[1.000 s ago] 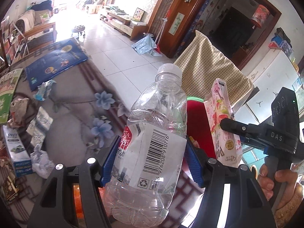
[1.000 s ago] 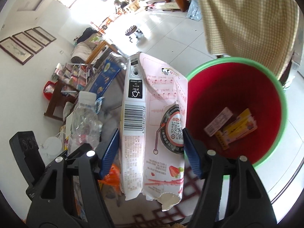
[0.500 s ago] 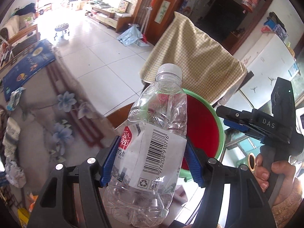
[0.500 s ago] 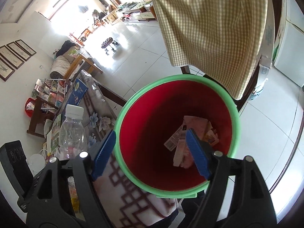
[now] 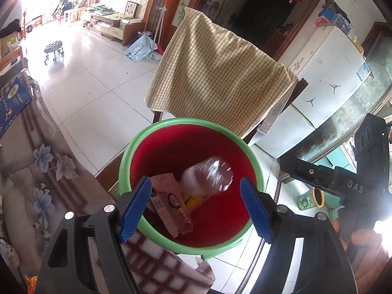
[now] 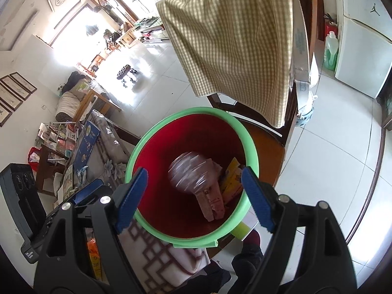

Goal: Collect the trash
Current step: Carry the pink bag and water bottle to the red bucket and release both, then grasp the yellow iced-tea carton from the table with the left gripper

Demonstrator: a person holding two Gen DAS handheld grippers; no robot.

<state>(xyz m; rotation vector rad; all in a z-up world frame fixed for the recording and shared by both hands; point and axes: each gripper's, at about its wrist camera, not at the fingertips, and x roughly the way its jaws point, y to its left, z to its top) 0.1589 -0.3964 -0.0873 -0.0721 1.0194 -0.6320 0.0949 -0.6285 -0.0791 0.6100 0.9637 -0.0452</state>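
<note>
A red bucket with a green rim [image 5: 137, 147] [image 6: 147, 137] stands beside the table. Inside it a clear plastic bottle [image 5: 208, 176] [image 6: 193, 174] shows as a blur, apart from my pads, on top of a pink snack bag [image 5: 169, 205] [image 6: 213, 203] and yellow wrappers [image 6: 231, 178]. My left gripper [image 5: 196, 207] hangs over the bucket with its jaws opening and nothing pressed between the blue pads. My right gripper [image 6: 193, 197] is over the bucket too, open and empty. In the left wrist view the right gripper's black body [image 5: 343, 178] shows at the right, held by a hand [image 5: 362, 242].
A chair draped with a yellow checked cloth [image 5: 215, 73] [image 6: 235, 44] stands just behind the bucket. The table with a flowered, patterned cloth [image 5: 36, 166] [image 6: 156, 257] lies left, carrying a blue booklet [image 6: 87, 144] and more litter. White cabinets [image 5: 325, 78] stand right; tiled floor beyond.
The left gripper carried the bottle over the bucket and let it go; the bottle now falls inside. The right gripper dropped the pink bag into the bucket and stays open above it.
</note>
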